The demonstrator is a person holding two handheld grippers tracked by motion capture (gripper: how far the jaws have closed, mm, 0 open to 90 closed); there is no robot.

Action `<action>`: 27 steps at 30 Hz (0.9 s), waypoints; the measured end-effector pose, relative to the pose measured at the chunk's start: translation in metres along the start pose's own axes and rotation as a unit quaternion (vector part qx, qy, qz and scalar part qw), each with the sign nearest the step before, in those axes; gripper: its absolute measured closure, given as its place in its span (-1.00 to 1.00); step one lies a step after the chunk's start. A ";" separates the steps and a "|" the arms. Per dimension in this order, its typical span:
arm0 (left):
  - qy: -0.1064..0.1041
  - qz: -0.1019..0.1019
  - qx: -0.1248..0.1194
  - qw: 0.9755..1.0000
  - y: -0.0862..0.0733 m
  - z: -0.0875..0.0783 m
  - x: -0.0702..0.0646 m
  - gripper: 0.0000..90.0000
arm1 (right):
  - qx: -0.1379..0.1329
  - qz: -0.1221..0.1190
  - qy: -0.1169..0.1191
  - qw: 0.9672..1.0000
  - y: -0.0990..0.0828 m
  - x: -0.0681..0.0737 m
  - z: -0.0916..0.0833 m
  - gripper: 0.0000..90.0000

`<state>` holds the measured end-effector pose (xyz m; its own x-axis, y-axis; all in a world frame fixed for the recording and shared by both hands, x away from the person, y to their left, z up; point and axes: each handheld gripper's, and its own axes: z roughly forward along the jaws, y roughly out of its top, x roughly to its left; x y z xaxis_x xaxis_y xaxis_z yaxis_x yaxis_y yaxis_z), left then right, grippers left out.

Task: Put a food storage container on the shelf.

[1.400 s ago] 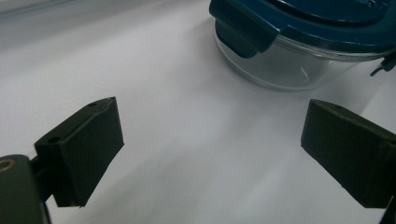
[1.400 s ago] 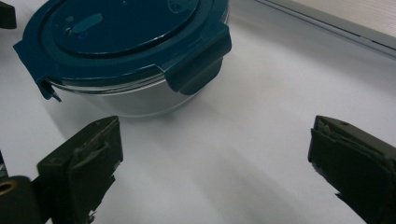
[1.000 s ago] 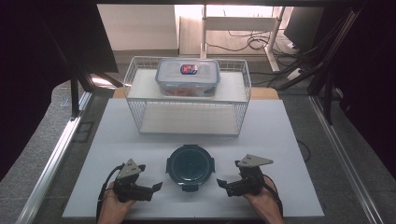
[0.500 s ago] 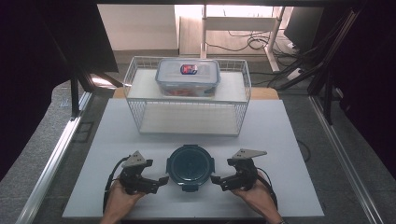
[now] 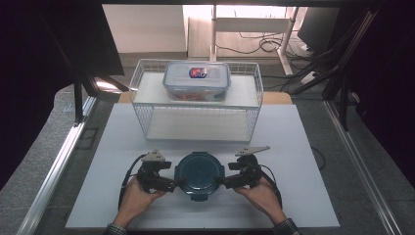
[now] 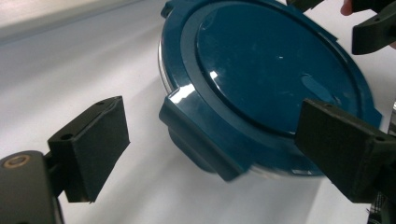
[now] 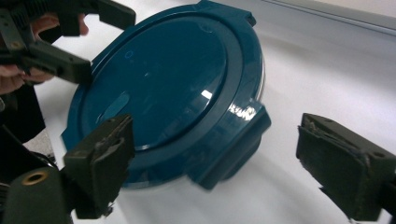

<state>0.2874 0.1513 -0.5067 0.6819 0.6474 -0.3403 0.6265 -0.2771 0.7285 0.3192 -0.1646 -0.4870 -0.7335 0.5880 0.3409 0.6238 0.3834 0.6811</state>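
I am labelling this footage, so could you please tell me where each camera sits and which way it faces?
High view: above the person's side of the table, facing forward and down; forearms, left hand-held gripper and right hand-held gripper flank the blue round container.
Left gripper view: rides the left hand-held gripper, looking between its open jaws at a lid latch.
Right gripper view: rides the right hand-held gripper; jaws just closing, not touching.
Shared: all three show the container.

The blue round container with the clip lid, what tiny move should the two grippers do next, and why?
Probably ease each gripper a little further in, so its jaws straddle a side clip. The left gripper and right gripper flank the round container, jaws open, and the right one's have just been closing. Each clip sits between pads, apparently not yet pressed.
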 end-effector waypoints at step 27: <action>-0.146 -0.166 0.028 0.975 -0.018 -0.004 0.028 -0.08 | 0.051 0.187 0.121 0.974 -0.006 -0.033 0.005 0.03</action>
<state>0.2939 0.1774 -0.5267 0.5120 0.4805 -0.7120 0.8446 -0.1305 0.5193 0.3407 -0.1829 -0.5056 -0.4848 0.5203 0.7030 0.8737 0.2509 0.4168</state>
